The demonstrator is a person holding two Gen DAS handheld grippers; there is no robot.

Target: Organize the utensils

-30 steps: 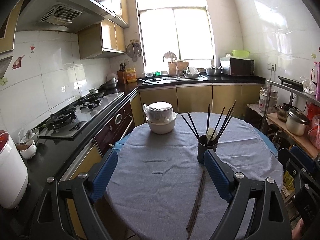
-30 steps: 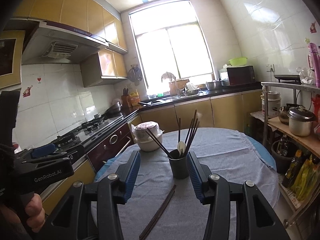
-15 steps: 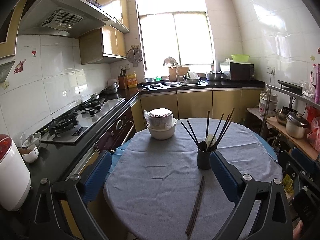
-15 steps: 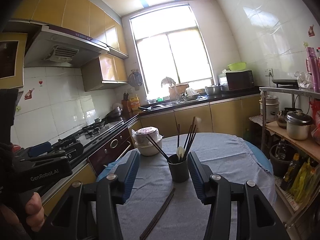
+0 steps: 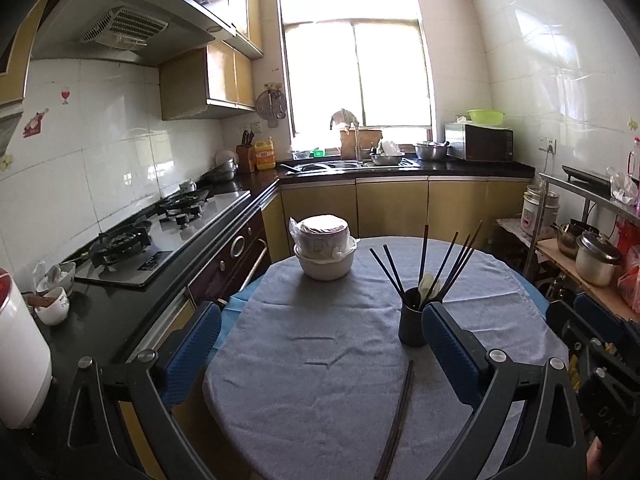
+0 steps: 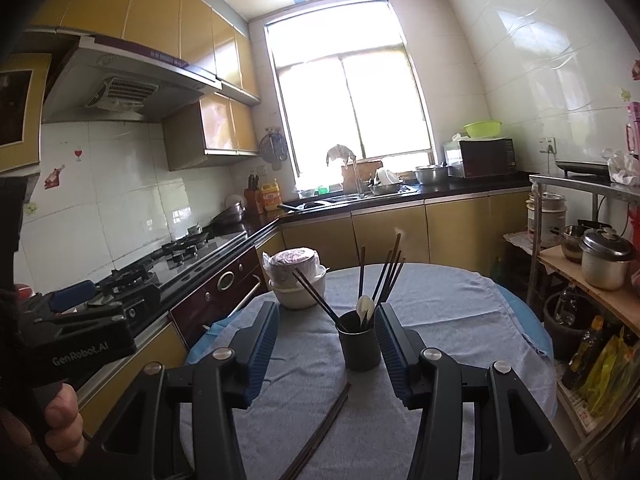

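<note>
A dark cup (image 5: 412,326) stands on the round table with the grey cloth (image 5: 304,392), holding several dark chopsticks (image 5: 448,260) and a white spoon (image 5: 426,283). One loose pair of chopsticks (image 5: 398,420) lies on the cloth in front of the cup. My left gripper (image 5: 320,309) hovers over the table's near side, open wide and with nothing between its fingers. In the right wrist view my right gripper (image 6: 326,308) stands half open and short of the cup (image 6: 360,344), which shows between its fingers. The loose pair (image 6: 324,428) lies below them.
Stacked white bowls in a plastic bag (image 5: 324,248) sit at the table's far left. A counter with a gas stove (image 5: 160,236) runs along the left. A shelf rack with pots (image 5: 592,256) stands on the right. A hand (image 6: 60,420) holds the left gripper (image 6: 92,312).
The left gripper's fingers have spread wider. Both grippers have drawn back slightly from the cup, which looks a little farther off. The cup and the loose chopsticks have not moved.
</note>
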